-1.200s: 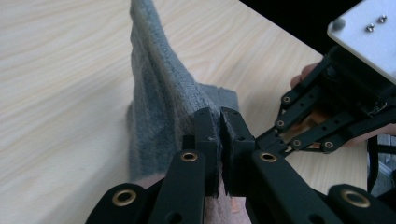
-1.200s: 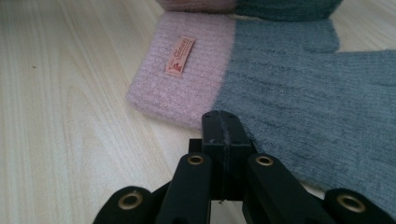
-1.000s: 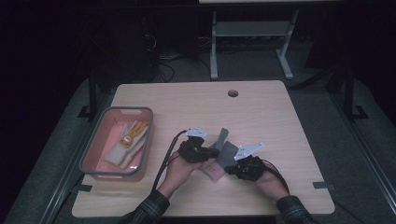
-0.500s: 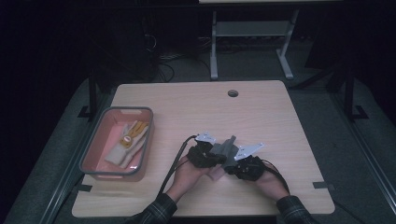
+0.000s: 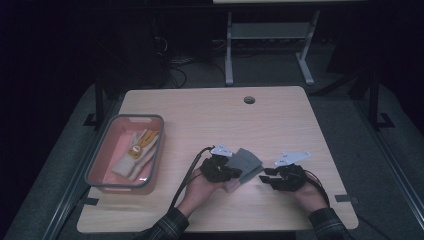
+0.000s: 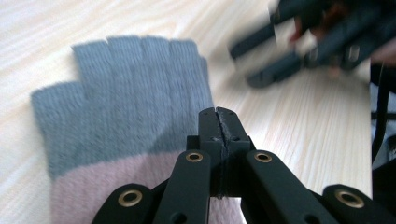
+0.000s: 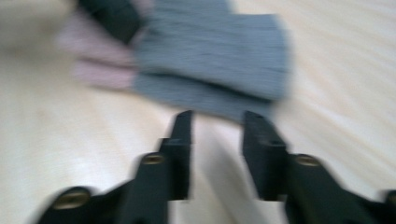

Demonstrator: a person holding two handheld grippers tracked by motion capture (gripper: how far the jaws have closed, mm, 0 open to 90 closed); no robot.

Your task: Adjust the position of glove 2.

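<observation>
Glove (image 5: 246,163) between tools, tray (image 5: 98,165) left

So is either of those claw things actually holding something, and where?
The left gripper is shut on the grey and pink glove, pinching its edge near the pink cuff. The right gripper is open, holding nothing.

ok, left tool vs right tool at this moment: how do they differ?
The left tool has its jaws shut, pinching the grey and pink glove; the right tool has its jaws open and holds nothing. The left tool sits on the glove's edge, while the right tool stands apart from the glove, jaws pointed at it. Both are black, hand-held, and low over the wooden table.
</observation>
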